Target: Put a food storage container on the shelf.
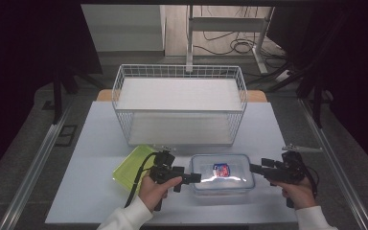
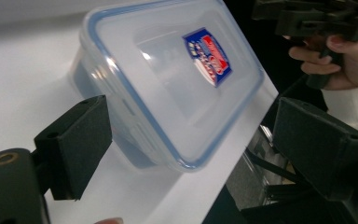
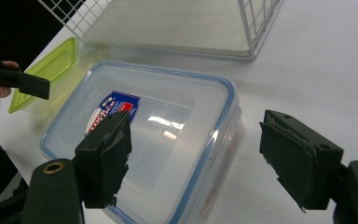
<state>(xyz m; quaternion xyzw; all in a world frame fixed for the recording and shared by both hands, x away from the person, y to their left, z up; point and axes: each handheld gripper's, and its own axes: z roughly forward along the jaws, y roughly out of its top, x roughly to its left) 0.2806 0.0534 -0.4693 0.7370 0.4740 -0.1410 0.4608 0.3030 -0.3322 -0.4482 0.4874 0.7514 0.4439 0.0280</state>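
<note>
Tongs first: both pairs are spread wide with nothing in them, left tongs (image 1: 195,178) pointing at the left end of the container and right tongs (image 1: 254,168) at its right end, each just beside it. Going big to small from there: pale table (image 1: 91,191), then the white wire basket (image 1: 179,103) standing at the back, looks bare inside. In front of it, near the person's edge, sits the clear plastic food container (image 1: 223,173) with its blue-rimmed snap lid on and a red and blue sticker (image 1: 221,169) on top. A green lid (image 1: 130,167) lies flat just to its left.

My guess on handling: the container looks light and rigid, but the smooth plastic will be slippery and the walls may flex a bit if squeezed hard. I'd pinch the short ends under the lid rim, one pair of tongs per end, so the lip stops it sliding. Can't tell if anything's inside.
</note>
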